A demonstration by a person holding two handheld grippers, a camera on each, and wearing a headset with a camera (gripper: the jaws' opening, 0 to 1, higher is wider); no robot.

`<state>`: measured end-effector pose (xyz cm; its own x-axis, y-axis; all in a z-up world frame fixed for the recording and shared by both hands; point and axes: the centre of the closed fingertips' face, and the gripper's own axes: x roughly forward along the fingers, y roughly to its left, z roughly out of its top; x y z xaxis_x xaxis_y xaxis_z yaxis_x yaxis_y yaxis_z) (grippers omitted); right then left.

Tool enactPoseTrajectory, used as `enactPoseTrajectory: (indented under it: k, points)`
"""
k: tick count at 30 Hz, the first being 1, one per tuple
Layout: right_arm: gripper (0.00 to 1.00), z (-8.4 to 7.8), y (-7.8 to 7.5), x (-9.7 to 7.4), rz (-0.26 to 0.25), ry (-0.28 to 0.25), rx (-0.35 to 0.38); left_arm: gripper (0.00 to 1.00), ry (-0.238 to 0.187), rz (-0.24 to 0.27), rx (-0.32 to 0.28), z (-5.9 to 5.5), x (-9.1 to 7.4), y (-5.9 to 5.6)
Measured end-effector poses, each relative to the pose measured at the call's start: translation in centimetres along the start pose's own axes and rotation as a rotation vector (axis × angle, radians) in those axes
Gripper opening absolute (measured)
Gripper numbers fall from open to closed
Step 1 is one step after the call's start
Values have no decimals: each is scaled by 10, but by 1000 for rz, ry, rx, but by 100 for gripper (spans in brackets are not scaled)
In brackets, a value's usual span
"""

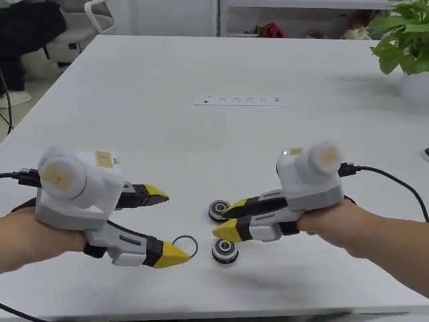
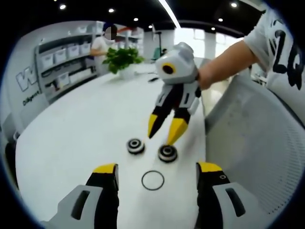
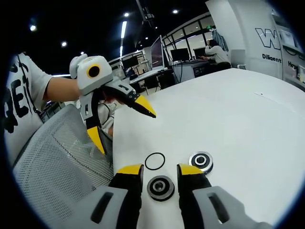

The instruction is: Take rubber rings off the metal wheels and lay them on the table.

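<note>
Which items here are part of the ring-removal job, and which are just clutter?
Job: far metal wheel, near metal wheel, loose rubber ring on the table, left gripper, right gripper.
Just lying about: white power strip, potted plant.

A wide white worktop (image 1: 201, 147) with a matte, pale surface carries everything here. Near its front edge lie two small round metal wheels (image 1: 224, 250), flat on their sides and close together but apart, one a little farther back than the other. Just to their left a thin black rubber ring (image 1: 185, 245) lies flat on the surface, loose, touching neither wheel. Farther back, mid-worktop, sits a narrow white socket strip (image 1: 238, 100) (it looks flush with the surface). A leafy green potted plant (image 1: 405, 40) stands at the far right corner.
</note>
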<state>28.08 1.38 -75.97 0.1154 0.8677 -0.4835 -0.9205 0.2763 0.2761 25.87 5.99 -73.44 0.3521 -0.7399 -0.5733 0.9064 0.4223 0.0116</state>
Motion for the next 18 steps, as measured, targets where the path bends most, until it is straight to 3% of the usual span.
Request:
enactPoseTrajectory:
  k: [11,18]
  points:
    - [29,-12,-6,-18,-18,-3,6,66,-1,-18,8,7,11,-2]
    - [32,-23,-6,-20,-23,1,13,66,-1,-28,9,9,19,-4]
